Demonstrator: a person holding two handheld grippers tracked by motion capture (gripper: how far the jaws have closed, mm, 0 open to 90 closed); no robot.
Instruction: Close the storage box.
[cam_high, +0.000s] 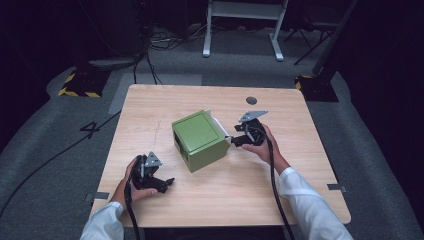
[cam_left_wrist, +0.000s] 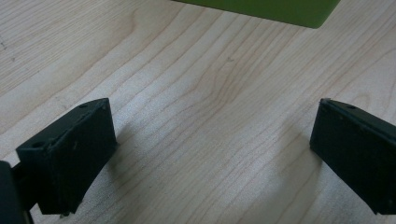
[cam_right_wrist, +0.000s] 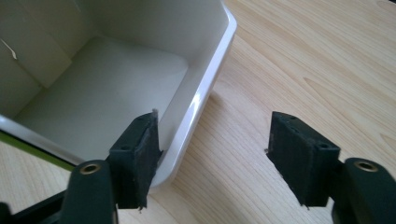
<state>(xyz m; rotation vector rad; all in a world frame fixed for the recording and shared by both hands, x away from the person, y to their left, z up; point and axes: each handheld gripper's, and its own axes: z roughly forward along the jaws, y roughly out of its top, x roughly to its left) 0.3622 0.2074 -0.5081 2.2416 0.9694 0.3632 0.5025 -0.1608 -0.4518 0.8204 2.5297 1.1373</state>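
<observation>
Right gripper (cam_right_wrist: 210, 154), jaws wide, straddles white drawer (cam_right_wrist: 205, 88) rim of green box (cam_high: 200, 140), probably mid-pull; next, close; left gripper (cam_left_wrist: 210, 154) wide, idle.

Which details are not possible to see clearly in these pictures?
- Green box: far sides hidden by its own body, high view.
- White drawer: left part cut off by the edge, right gripper view.
- Dark spot on the table: too small to identify.
</observation>
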